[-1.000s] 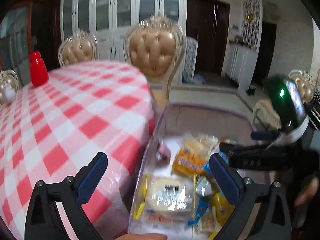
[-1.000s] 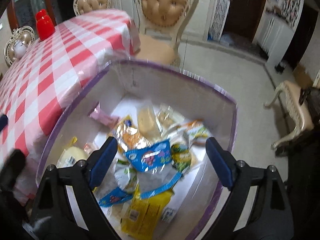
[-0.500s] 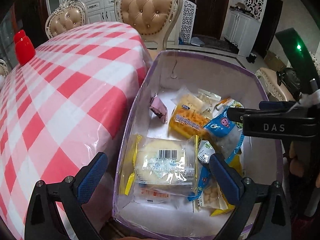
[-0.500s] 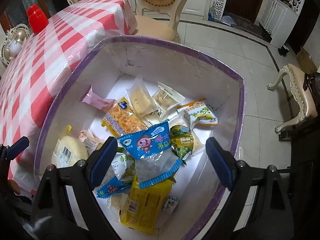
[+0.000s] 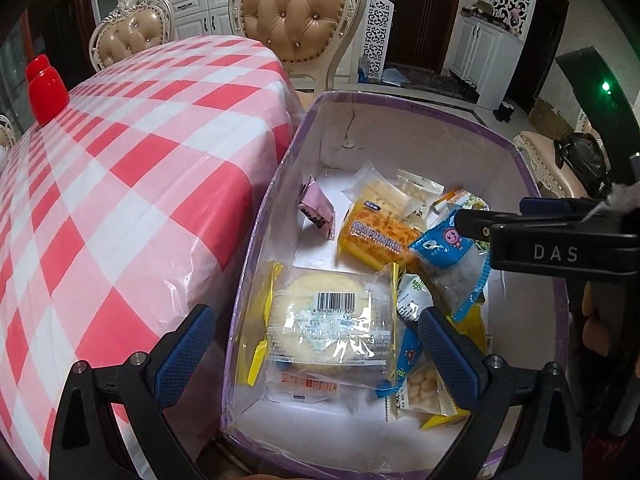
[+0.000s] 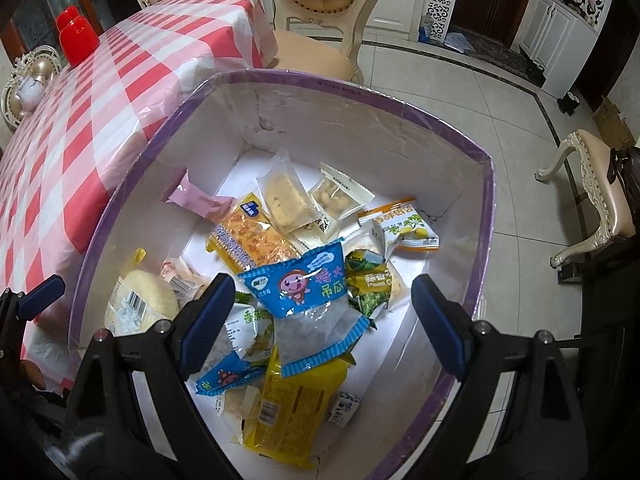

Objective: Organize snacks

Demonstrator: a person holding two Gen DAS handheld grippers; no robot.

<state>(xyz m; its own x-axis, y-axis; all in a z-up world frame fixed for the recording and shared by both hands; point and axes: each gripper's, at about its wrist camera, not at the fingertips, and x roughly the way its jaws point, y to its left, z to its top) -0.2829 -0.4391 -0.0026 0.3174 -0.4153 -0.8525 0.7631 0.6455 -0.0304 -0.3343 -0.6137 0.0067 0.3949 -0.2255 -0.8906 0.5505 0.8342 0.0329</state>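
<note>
A purple-rimmed white box [image 5: 400, 100] [image 6: 360, 92] beside the table holds several snack packets. A clear-wrapped round cake with a barcode [image 5: 328, 328] [image 6: 140, 300] lies at its near left. An orange bread packet [image 5: 376, 240] [image 6: 252, 240], a blue candy bag [image 5: 452, 264] [image 6: 312, 292], a pink packet [image 5: 316, 210] [image 6: 196, 198] and a yellow packet [image 6: 292, 404] lie among the others. My left gripper [image 5: 316, 344] is open above the cake. My right gripper [image 6: 320, 316] is open above the blue bag; it also shows in the left wrist view [image 5: 472, 222].
A table with a red-and-white checked cloth [image 5: 120, 160] [image 6: 80, 120] stands left of the box, with a red bottle [image 5: 46, 90] [image 6: 76, 38] on it. Padded chairs [image 5: 296, 20] stand behind. A tiled floor [image 6: 480, 100] and a stool [image 6: 600, 200] lie to the right.
Both grippers have tilted down and moved in over the box, so its contents now fill the views. Both stay open and empty.
</note>
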